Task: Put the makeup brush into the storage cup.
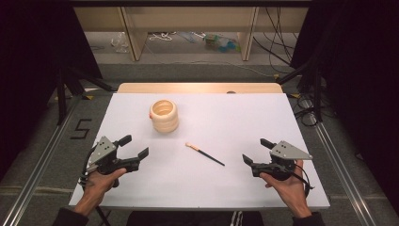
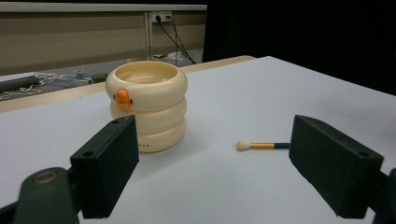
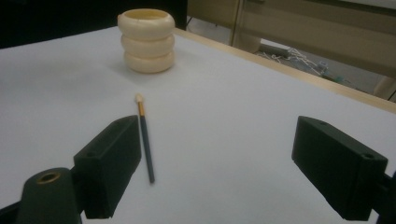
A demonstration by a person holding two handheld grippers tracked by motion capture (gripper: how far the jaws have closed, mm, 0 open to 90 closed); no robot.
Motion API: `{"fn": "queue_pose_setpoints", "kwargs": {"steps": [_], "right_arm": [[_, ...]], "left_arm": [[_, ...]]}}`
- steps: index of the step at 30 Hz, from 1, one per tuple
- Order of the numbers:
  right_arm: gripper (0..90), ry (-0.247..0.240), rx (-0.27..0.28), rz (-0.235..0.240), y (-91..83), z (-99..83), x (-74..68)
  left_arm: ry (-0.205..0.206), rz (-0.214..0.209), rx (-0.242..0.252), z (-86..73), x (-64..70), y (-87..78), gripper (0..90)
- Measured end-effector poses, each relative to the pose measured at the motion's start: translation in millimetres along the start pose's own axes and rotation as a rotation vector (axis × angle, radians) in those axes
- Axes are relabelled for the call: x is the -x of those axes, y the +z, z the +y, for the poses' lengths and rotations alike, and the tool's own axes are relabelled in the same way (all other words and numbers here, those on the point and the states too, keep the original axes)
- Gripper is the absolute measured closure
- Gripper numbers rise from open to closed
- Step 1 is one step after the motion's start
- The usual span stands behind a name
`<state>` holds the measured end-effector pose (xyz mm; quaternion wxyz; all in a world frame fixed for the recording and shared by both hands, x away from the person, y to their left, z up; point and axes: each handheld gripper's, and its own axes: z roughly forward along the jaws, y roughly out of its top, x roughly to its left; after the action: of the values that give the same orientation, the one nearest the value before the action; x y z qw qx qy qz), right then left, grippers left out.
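Tongs [image 1: 133, 146] [image 1: 256, 151] spread wide, brush [image 1: 205, 154] lying between, untouched.

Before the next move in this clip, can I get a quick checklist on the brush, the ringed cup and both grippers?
1. Left gripper jaws open, nothing held: ok.
2. Right gripper jaws open, nothing held: ok.
3. Brush lies flat on the table, apart from both grippers: ok.
4. Cream ringed cup stands upright, mouth open: ok.
5. Bare table between brush and cup: ok.
6. Cup empty inside: cannot tell.
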<state>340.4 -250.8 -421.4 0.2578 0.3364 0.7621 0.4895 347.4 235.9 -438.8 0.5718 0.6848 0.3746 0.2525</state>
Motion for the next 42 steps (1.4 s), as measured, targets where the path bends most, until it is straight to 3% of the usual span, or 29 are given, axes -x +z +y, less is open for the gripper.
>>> {"fn": "queue_pose_setpoints", "kwargs": {"steps": [1,2,26,34,37,42], "right_arm": [[16.6,0.000,0.000,0.000,0.0,0.0,0.0],[16.9,-0.031,-0.013,0.005,1.9,3.9,0.7],[19.1,-0.085,-0.159,0.087,28.5,27.1,-2.1],[19.1,-0.123,-0.209,0.129,49.5,35.2,-7.5],[19.9,-0.145,-0.251,0.159,61.9,41.0,-10.9],[20.1,-0.172,-0.268,0.164,76.3,50.4,-15.7]], "left_arm": [[0.000,0.000,0.000,0.0,0.0,0.0,15.6],[0.002,0.000,0.000,0.0,0.2,0.0,15.6],[0.004,-0.001,-0.001,-0.1,0.5,0.3,15.6],[0.004,-0.002,0.000,0.0,0.4,0.4,15.6],[-0.014,0.001,0.002,-0.3,0.7,0.5,15.6],[-0.002,0.000,0.003,0.1,0.5,0.2,15.6]]}}
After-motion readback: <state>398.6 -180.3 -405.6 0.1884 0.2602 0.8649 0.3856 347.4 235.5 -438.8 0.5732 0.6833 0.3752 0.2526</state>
